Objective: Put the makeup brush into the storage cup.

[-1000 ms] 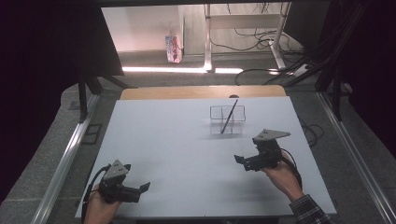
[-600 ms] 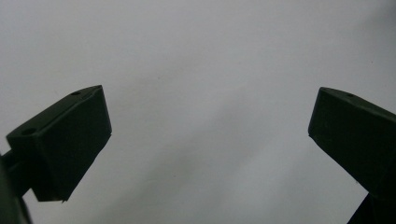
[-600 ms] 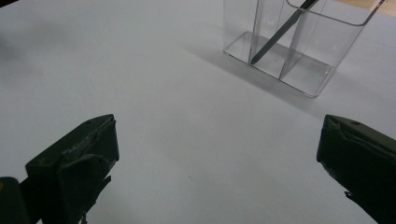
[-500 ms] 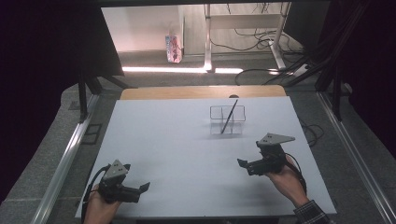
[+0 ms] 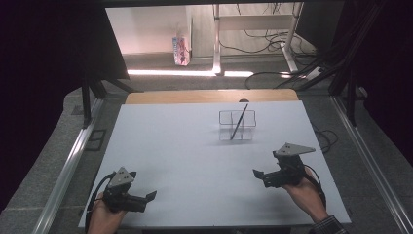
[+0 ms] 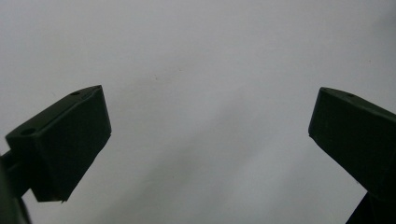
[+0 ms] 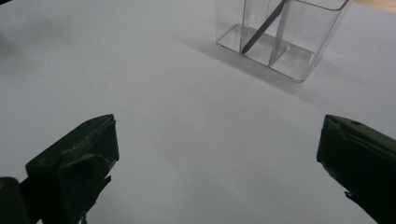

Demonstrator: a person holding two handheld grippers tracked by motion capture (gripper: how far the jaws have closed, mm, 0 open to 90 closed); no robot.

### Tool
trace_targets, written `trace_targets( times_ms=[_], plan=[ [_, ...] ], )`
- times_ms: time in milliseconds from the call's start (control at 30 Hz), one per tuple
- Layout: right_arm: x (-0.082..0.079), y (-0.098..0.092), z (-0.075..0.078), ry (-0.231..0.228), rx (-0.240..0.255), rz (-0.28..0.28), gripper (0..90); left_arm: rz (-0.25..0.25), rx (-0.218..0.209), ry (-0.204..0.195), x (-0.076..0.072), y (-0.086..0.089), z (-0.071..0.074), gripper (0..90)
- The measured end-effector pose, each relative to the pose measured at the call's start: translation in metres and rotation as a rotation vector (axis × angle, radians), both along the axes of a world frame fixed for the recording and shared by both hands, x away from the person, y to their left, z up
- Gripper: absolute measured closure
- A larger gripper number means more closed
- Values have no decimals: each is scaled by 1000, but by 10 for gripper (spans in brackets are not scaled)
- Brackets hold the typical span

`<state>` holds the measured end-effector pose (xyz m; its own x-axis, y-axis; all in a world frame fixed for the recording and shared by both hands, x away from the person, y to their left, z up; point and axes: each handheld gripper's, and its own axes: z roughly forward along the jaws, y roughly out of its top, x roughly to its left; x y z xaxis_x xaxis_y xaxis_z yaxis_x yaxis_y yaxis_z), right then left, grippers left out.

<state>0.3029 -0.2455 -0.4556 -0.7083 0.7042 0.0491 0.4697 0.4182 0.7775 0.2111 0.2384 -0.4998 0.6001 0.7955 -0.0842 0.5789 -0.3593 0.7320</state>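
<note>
The right gripper (image 5: pixel 260 174) is drawing back toward the person, jaws spread and empty. The dark stick (image 5: pixel 239 122) is leaning in the clear divided holder (image 5: pixel 236 125), mid-surface (image 5: pixel 185 146). The left gripper (image 5: pixel 148 197) is resting released, near edge.

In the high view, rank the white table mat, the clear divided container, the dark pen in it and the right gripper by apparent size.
1. White table mat, by far.
2. Right gripper and clear divided container: look alike, and the gripper is nearer the camera, so unranked.
3. Dark pen, thinnest.
</note>
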Motion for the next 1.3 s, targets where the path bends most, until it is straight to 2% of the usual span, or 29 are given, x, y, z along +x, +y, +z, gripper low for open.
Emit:
trace_targets(
  times_ms=[1300],
  plan=[
    [-26, -35, -7, 11, -54, -58, 0, 2, 4, -1, 0, 0, 0, 0]
  ],
)
